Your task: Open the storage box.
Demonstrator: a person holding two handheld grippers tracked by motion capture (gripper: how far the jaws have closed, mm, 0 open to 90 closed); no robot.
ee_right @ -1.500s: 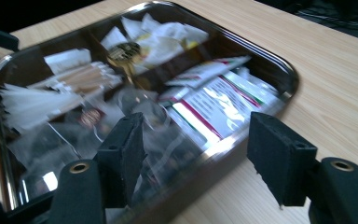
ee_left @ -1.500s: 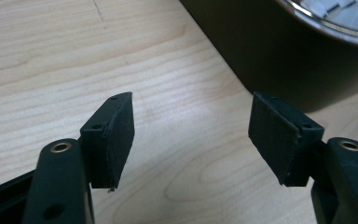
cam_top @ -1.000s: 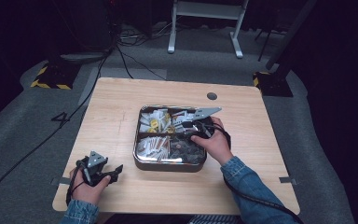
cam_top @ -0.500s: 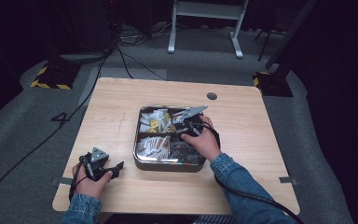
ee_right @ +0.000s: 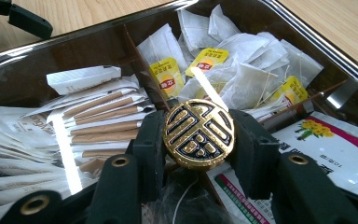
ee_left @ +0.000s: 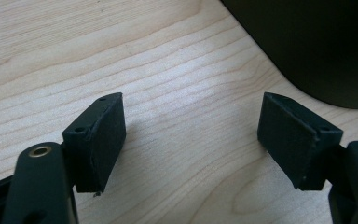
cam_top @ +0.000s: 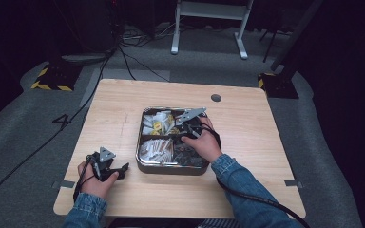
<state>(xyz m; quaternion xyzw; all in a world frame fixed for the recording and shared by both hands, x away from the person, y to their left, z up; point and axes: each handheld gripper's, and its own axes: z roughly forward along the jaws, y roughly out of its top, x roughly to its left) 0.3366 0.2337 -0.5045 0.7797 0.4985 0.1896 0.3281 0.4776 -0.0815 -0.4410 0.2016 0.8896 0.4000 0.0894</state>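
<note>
Fingers first, operator: your left gripper point(cam_top: 119, 169) rests low on the pale wooden table point(cam_top: 114, 109) at its near left edge, and its two black padded jaws stand wide apart with bare wood grain between them; nothing is in its grasp. In the left gripper view a dark rounded shape point(ee_left: 317, 42) fills the upper right corner, just beyond the right jaw, and you cannot tell from that view what it is. Moving right, the shiny rectangular metal tray point(cam_top: 145, 164) sits near the middle of the table, split by thin brown dividers into compartments. Its near left compartment holds long white and brown paper stick packets point(ee_right: 98, 116) lying in a loose heap. Its far left compartment holds white tea bags with yellow tags point(ee_right: 242, 70), piled against each other. On the right side of the tray lies a flat white sachet printed with yellow flowers and a red band point(ee_right: 335, 144). Your right gripper point(ee_right: 198, 135) is over the tray, just above the divider crossing, and its jaws are clamped on a round gold-and-black embossed medallion point(ee_right: 198, 133), one pad pressed to each side of its rim. The disc stands upright with its patterned face towards the camera, held clear above the packets.
</note>
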